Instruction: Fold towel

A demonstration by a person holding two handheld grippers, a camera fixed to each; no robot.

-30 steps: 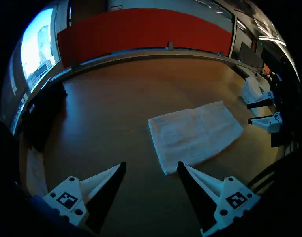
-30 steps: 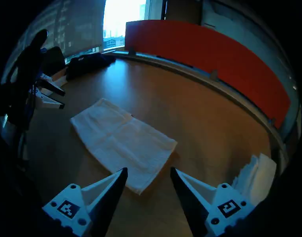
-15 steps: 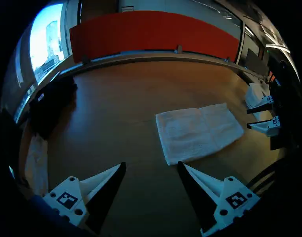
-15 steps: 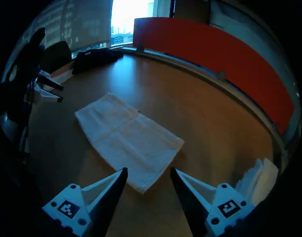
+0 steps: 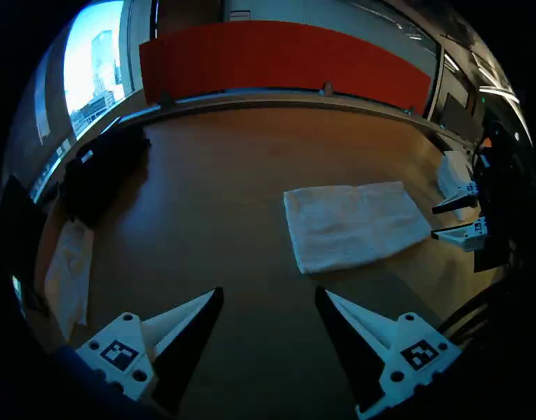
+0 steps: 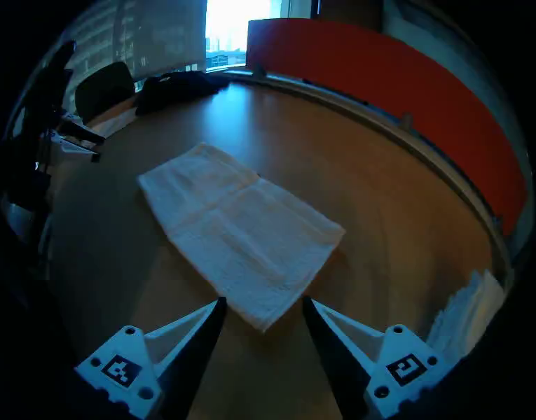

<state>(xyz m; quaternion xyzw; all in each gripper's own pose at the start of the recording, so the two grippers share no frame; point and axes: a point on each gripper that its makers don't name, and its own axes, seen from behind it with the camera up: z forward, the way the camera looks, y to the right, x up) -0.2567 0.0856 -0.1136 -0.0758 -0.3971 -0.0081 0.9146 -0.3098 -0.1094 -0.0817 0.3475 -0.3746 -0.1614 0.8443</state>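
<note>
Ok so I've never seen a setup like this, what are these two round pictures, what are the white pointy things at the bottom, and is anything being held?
A person holds a two-finger gripper in each hand, and a fisheye camera rides on each. The white wedges are that gripper's own fingers. The left gripper view looks past the left gripper, the right gripper view past the right gripper. Both stand open and hold nothing. On the wooden table a white towel lies flat, ahead of both grippers. A dark bundle sits near the window, and a red partition runs along the table's far edge.
</note>
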